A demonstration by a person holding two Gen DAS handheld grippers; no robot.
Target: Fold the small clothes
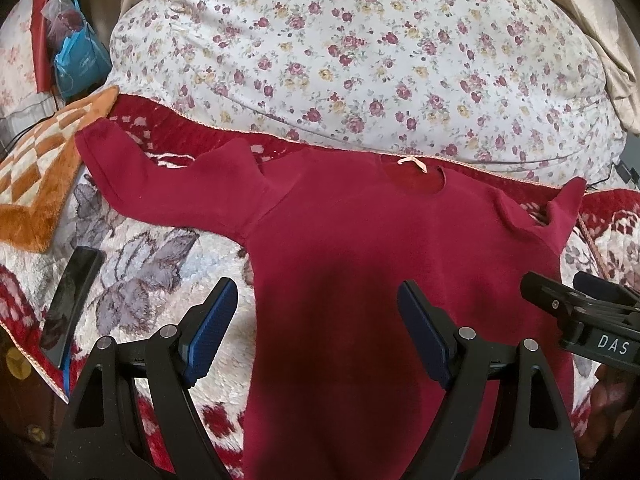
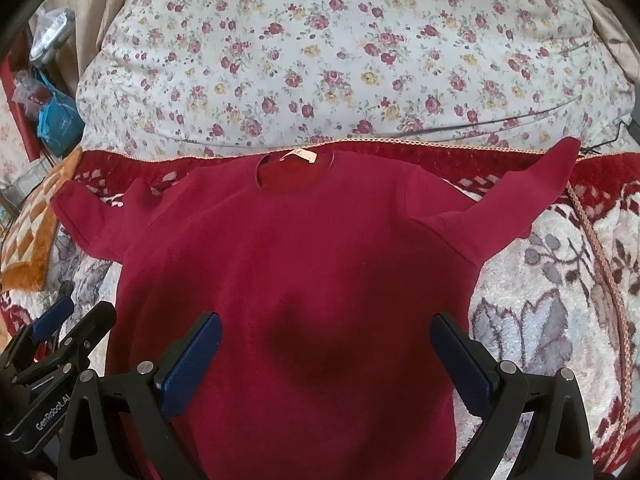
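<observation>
Shirt (image 2: 296,264) flat on blanket (image 2: 540,320) (sleeves out); both tools open.

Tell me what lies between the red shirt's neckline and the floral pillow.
In the right wrist view, only a strip of the dark red blanket with its braided edge separates the red shirt from the floral pillow.

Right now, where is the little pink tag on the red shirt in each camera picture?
Left wrist view: the pink tag sits at the red shirt collar, right of center, just below the floral pillow.
Right wrist view: the tag is at the collar, near the middle, a bit left, above the shirt body.
Shared landmark: the floral pillow fills the top of both views.
</observation>
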